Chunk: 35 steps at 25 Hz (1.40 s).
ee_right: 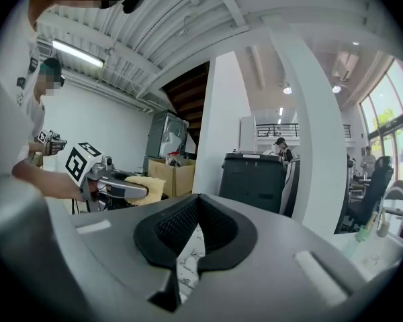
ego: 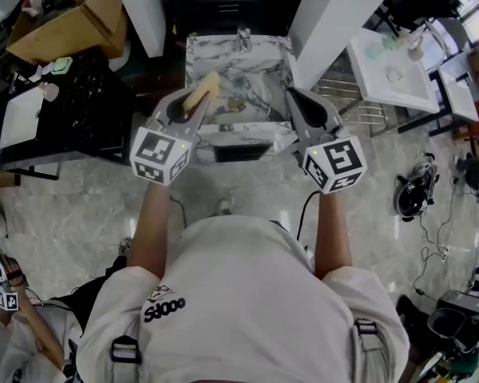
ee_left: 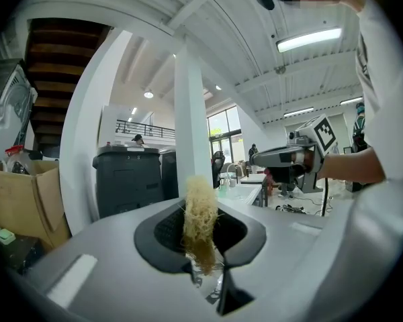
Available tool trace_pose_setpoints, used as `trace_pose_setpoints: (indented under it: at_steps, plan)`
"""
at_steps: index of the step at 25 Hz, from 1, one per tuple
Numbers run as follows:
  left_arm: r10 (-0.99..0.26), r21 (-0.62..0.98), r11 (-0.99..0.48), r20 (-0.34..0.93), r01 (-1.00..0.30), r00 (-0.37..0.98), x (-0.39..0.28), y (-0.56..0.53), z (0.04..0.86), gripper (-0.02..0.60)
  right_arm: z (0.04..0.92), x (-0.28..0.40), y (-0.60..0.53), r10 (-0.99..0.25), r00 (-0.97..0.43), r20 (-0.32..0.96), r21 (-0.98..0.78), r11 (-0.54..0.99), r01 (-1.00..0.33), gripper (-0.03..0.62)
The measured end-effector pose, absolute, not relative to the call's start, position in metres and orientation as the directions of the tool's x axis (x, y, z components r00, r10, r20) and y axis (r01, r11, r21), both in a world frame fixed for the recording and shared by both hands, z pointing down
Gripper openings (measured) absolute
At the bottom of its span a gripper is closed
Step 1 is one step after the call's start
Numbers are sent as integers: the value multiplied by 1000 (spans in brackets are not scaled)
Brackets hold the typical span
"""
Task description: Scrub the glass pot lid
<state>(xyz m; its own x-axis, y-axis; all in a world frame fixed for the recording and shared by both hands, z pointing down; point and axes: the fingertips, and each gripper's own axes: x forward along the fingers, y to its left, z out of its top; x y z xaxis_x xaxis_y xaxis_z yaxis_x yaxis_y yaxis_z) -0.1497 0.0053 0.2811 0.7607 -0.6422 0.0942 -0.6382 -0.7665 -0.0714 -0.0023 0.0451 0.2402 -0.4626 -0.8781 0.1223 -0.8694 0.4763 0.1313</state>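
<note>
Scrubber (ego: 202,92) poised above marble sink (ego: 198,54), ready for scrubbing.
Left gripper (ee_left: 201,247) jaws clamp it; right gripper (ee_right: 191,243) jaws closed, empty.

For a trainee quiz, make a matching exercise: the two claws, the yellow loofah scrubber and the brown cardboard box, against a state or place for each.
1 left claw
2 right claw
3 yellow fibrous loofah scrubber
4 brown cardboard box

A top left of head view
B shut, empty
C shut on the scrubber
D clamped between two jaws

Pairs: 1-C, 2-B, 3-D, 4-A
</note>
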Motion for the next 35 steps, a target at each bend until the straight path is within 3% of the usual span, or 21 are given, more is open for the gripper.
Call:
trace_pose_setpoints:
  at_steps: [4,19,35]
  plan:
    - [-632,-56,-775,110,-630,767,-155,-12,291,57,246,-11,35,-884,-447,139,183,467,-865,3]
    - [-625,-36,-778,160,-628,764,-136,-45,314,57,268,6,-8,-877,-456,148,105,473,-875,3]
    - [-685,-53,-719,222,-693,694,-69,-130,330,57,289,83,-109,-822,-538,186,7,549,-836,3]
